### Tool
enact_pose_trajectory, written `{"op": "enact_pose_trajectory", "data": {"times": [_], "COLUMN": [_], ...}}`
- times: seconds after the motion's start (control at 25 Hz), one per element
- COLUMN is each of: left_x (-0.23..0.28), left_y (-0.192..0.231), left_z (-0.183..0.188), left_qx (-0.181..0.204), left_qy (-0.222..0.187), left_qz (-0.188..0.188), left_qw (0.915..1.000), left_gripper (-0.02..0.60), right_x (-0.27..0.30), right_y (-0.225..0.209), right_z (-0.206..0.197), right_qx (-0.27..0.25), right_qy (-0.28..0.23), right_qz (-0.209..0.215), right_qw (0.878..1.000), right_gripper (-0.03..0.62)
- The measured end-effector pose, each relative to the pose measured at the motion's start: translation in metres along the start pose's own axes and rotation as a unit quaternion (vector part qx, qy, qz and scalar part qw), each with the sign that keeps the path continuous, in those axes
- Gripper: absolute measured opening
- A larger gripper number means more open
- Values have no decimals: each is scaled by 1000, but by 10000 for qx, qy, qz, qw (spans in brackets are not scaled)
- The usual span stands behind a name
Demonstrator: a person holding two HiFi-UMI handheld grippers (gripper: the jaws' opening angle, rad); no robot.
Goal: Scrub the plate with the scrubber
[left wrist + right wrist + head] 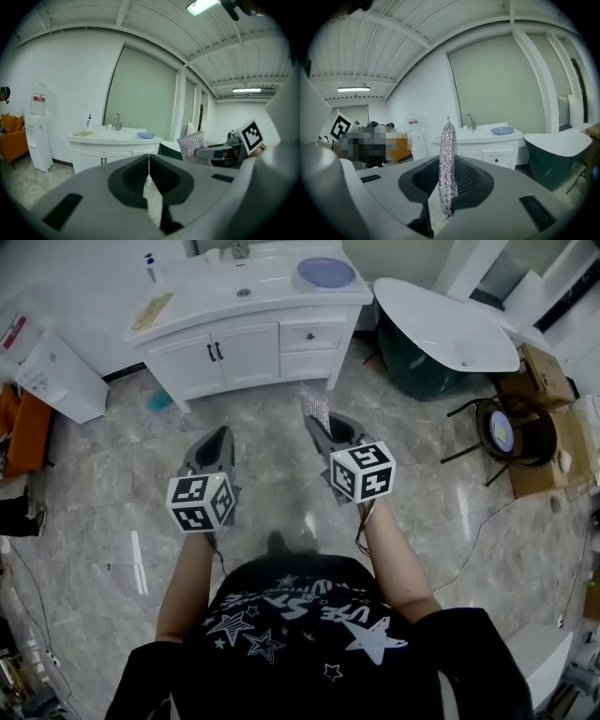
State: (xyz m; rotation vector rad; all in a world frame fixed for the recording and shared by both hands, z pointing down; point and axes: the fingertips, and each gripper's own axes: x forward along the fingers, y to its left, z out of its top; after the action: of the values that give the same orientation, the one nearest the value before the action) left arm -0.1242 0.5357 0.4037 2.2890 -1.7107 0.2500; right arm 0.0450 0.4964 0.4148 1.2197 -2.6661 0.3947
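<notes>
A light blue plate (325,273) lies on the right end of the white vanity counter (272,292), far ahead of both grippers; it also shows as the plate (146,135) and plate (502,131) in the gripper views. My right gripper (317,414) is shut on a silvery mesh scrubber (448,164), which stands upright between the jaws; the same scrubber (316,410) sticks out at its tip. My left gripper (218,442) is shut with nothing in it, jaws meeting in a thin line. Both hang over the floor, well short of the vanity.
The vanity has a sink with faucet (240,249), a soap bottle (150,266) and a yellowish cloth (152,310) on the left. A white and green bathtub (441,329) stands at right, a water dispenser (56,376) at left. Cables and a stool (511,432) lie right.
</notes>
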Motion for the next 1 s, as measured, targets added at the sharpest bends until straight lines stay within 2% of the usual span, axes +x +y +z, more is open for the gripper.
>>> {"op": "enact_pose_trajectory", "data": {"times": [0.4,1.0], "left_x": [18,67], "left_y": [17,58], "left_z": [-3,-9], "left_qx": [4,-179], "left_qy": [57,350], "left_qz": [-129,-348], "left_qw": [9999,9986], "left_gripper": [17,18], "right_x": [23,67], "right_y": [-6,-33], "right_z": [-1,-16], "right_qx": [52,349], "right_qy": [-11,327], "right_qz": [-193,-510], "right_qw": [9998,9976], "right_gripper": [81,81]}}
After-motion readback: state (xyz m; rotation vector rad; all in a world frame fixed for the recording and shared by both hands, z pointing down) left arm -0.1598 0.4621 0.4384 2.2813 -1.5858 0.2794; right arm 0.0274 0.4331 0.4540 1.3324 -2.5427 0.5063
